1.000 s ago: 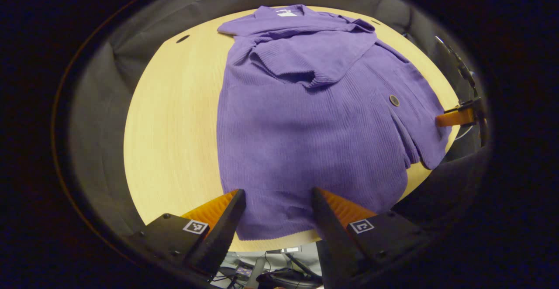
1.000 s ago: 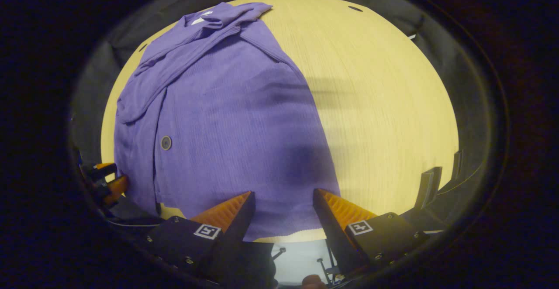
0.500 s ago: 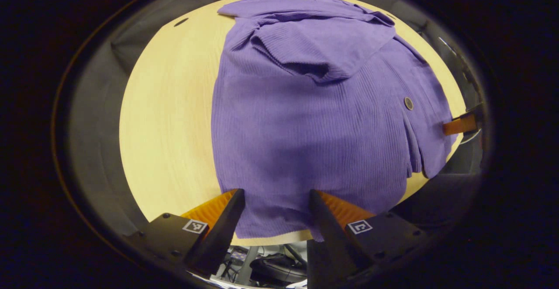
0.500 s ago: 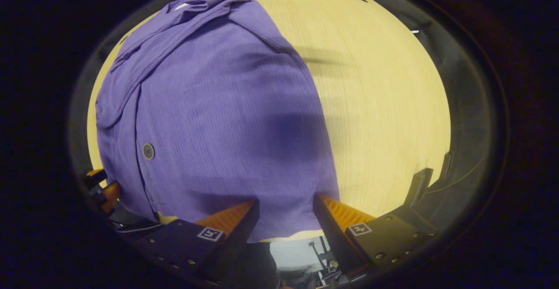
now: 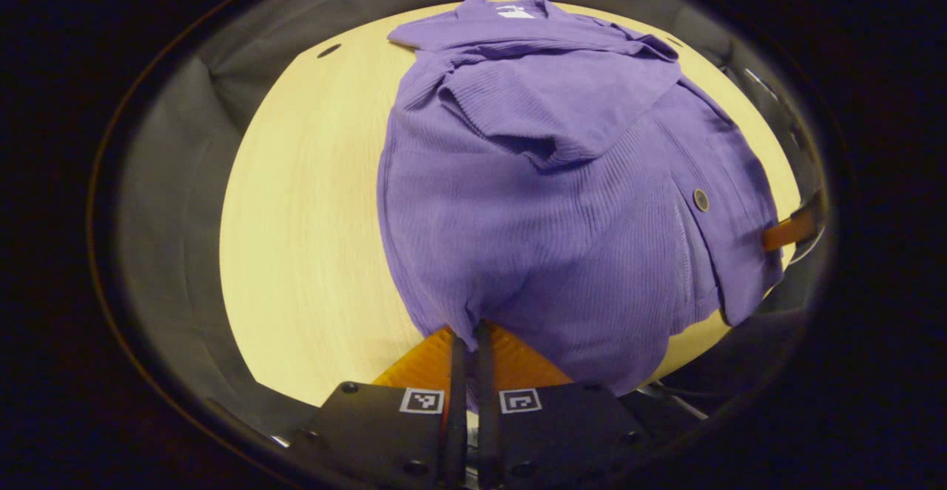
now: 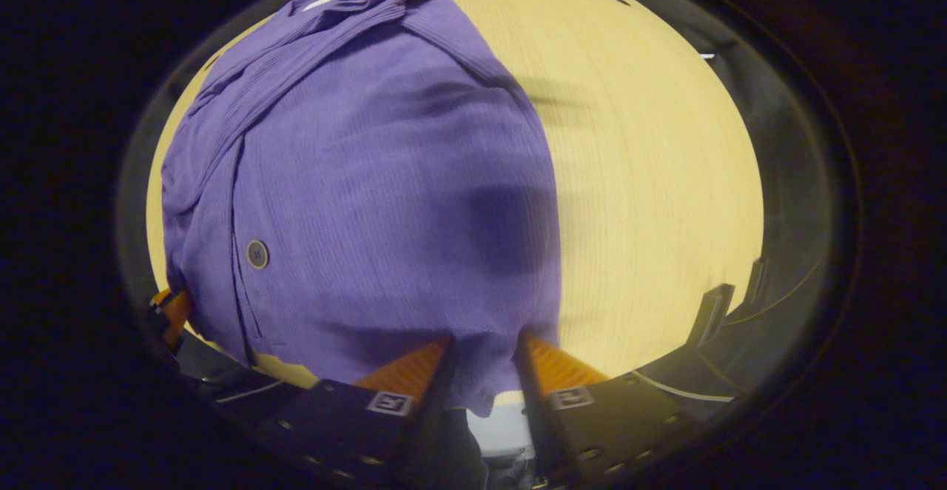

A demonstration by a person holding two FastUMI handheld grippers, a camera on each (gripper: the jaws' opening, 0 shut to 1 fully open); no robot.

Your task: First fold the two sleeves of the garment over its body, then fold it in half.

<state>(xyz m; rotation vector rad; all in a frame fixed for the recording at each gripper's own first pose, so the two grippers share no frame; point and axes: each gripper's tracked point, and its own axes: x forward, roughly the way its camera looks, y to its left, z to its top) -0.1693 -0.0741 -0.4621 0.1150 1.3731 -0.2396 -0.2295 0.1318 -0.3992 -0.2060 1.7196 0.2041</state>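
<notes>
Left gripper view: the purple ribbed cardigan [image 5: 562,201] lies flat on the round wooden table [image 5: 296,216], collar at the far side, hem at the near edge, with both sleeves [image 5: 547,105] already laid across the chest. The knit appears soft, light and limp; it should drape and stretch rather than hold a crease, so the hem corners are the sensible hold for the half fold. The left gripper [image 5: 466,342] is closed tight on the hem near its own side, cloth bunching at the tips. In the right gripper view, the right gripper [image 6: 484,353] comes in low from the near table edge; its fingers are narrowed with the hem between them, but I cannot tell whether both press on the fabric.
</notes>
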